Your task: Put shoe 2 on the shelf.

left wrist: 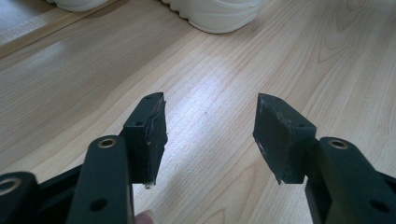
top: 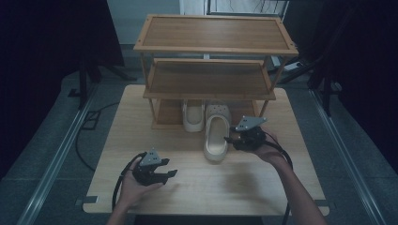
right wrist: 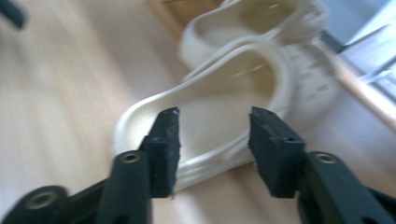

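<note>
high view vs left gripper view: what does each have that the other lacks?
High view alone: the three-tier wooden shelf, a cream clog tucked under its bottom tier, the right tool open beside the near clog, which lies out on the table, both forearms, and the floor around the table.

Left gripper view alone: a close look at the left tool's open jaws, with worn pads and bare wood between them.

Shared: the wooden table, the left tool itself, and a cream clog sole at the left gripper view's top edge.
</note>
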Demonstrator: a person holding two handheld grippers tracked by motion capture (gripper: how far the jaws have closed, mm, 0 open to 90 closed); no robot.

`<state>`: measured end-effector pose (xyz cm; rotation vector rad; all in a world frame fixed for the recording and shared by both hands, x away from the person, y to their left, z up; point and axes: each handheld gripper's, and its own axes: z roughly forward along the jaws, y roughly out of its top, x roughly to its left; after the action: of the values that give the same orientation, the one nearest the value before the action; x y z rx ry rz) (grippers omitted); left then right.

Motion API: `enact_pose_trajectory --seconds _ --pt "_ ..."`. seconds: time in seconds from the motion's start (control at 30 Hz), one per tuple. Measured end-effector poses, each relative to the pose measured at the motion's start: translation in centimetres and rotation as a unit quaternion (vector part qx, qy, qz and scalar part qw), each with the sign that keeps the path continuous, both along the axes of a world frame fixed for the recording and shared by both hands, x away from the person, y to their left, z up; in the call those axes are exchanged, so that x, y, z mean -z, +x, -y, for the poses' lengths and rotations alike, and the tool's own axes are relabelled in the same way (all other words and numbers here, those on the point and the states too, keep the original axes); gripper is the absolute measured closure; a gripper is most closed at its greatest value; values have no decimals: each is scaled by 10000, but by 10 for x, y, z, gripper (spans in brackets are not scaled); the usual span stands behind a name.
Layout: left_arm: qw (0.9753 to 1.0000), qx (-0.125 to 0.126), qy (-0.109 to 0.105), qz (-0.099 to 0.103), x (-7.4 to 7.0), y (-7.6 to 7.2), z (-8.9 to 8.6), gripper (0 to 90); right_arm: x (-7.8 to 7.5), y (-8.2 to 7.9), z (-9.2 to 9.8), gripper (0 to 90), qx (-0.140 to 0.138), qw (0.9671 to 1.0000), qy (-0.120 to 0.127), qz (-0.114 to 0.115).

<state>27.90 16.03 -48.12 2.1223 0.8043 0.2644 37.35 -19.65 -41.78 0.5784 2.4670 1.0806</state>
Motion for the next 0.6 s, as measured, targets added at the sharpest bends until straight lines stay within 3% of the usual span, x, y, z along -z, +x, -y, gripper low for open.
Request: enact_pose_trajectory --seconds 0.07,0.1,0.13,0.2,0.33,0.5,0.53,0.6 --pt "10000 2 4 3 0 0 0 445 17 -11 -5 656 -234 9993 17 -282" --pt "10000 2 3 -6 -1 0 0 445 17 -11 -5 656 -234 9993 17 -282" --pt "10000 3 3 -10 0 0 0 445 30 -18 -11 709 -382 9982 -43 -450" --pt "10000 5 5 -12 0 0 1 444 33 -19 -13 726 -420 9979 -52 -483" --pt "10000 9 4 -21 0 0 1 444 53 -27 -30 804 -711 9944 -270 -728" --pt "10000 -5 -11 -14 0 0 -1 444 64 -23 -41 900 -743 9926 -575 -768" --pt "10000 -10 -18 -12 0 0 -1 444 64 -19 -40 900 -784 9917 -501 -883" --pt "10000 -11 -19 -16 0 0 -2 444 64 -18 -40 900 -788 9917 -511 -882"
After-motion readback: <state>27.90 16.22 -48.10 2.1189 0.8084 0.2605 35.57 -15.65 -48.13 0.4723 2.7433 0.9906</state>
